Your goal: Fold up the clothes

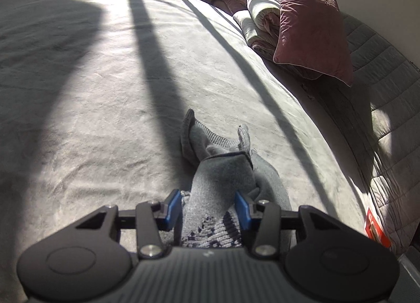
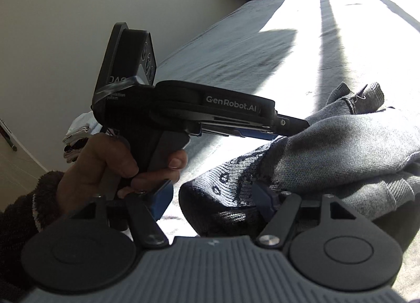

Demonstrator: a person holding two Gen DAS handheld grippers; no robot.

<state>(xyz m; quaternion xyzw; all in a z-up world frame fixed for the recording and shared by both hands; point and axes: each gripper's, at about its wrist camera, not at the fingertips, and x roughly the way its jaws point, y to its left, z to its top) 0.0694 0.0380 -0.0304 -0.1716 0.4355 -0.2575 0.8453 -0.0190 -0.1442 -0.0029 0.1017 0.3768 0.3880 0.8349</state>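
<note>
We see a grey knit sweater [image 1: 223, 171] bunched on the bed [image 1: 105, 93], near the front edge, sun stripes and shadows across the cover. Left gripper [image 1: 208, 209] sits low over the heap, blue fingers [image 1: 173, 208] partly open with a fold of the knit running up between them — cloth fills the gap, but we cannot tell if the pads actually press it. In the right wrist view the left gripper comes in from the side, held by a hand [image 2: 110, 163] in a dark fuzzy sleeve [image 2: 23, 213], its tips buried in the cloth. Right gripper [image 2: 214, 202] fingers stand wide apart — the dark patterned hem of the sweater lies between them, touching the right-side finger, clear of the left-side one, nothing clamped. Far side of the bed: a mauve pillow [image 1: 309, 24] leaning on a rolled quilt [image 1: 260, 19], well apart from the sweater.
</note>
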